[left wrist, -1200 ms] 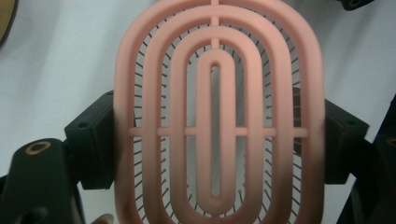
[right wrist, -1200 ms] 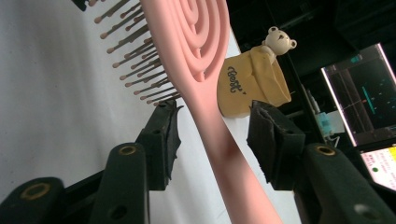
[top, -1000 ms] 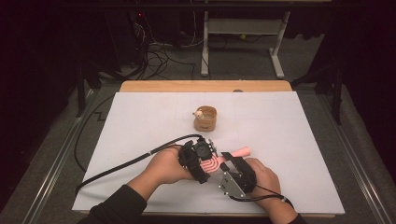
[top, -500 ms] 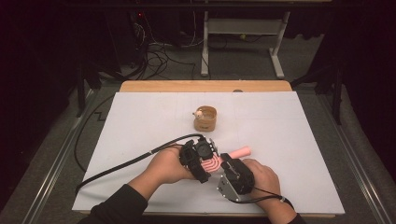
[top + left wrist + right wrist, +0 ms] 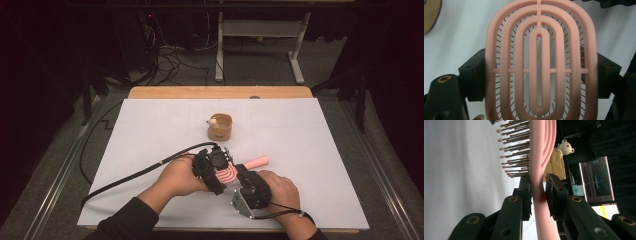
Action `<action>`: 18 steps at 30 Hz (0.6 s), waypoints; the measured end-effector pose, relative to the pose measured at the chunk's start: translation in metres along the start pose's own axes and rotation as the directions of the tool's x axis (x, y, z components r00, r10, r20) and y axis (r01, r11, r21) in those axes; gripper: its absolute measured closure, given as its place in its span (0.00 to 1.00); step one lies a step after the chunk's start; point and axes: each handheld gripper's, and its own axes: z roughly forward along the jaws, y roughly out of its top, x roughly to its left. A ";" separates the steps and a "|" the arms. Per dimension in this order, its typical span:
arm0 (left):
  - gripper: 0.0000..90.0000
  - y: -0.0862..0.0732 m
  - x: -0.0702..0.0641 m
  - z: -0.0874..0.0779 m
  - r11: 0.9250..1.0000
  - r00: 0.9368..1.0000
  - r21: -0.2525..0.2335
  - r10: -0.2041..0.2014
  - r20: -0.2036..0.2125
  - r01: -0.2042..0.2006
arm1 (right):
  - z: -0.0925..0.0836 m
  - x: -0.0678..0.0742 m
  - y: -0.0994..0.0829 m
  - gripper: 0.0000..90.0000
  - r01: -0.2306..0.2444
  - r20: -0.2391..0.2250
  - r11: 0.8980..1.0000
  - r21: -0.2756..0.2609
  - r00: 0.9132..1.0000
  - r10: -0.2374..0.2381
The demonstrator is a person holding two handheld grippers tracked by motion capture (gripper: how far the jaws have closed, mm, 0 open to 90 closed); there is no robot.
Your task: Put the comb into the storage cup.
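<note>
Gripping in hand: a pink hairbrush [image 5: 231, 173] is held between both grippers above the near middle of the white table [image 5: 320, 150].
Table: a small wooden cup [image 5: 220, 127] with a bear figure is seen standing well apart, farther back.
Hairbrush head: it is clamped across its width by the left gripper [image 5: 539, 75], one jaw on each side edge, the vented back turned to that camera.
Hairbrush axis: the long axis is laid level, the handle [image 5: 256, 162] pointed away and to the right, bristles [image 5: 515, 150] turned toward the table.
Right gripper [image 5: 539, 192]: its jaws have just been closing and are now pressed on the thin neck below the head.
Step done well: both grips should be kept square to the brush, so that no twist is put through the neck.
</note>
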 end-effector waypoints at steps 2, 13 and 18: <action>0.20 0.000 0.000 -0.001 1.000 1.000 -0.003 0.000 0.000 0.000 | 0.000 0.000 0.000 0.86 0.003 0.002 1.000 0.000 1.000 -0.003; 0.20 0.000 0.002 -0.006 1.000 1.000 -0.028 -0.006 0.007 0.006 | 0.000 -0.001 0.002 0.89 0.053 0.021 0.999 0.002 0.998 -0.053; 0.20 0.000 0.003 -0.006 0.999 1.000 -0.039 -0.010 0.015 0.011 | -0.001 -0.001 0.002 0.89 0.069 0.035 0.998 0.006 0.997 -0.069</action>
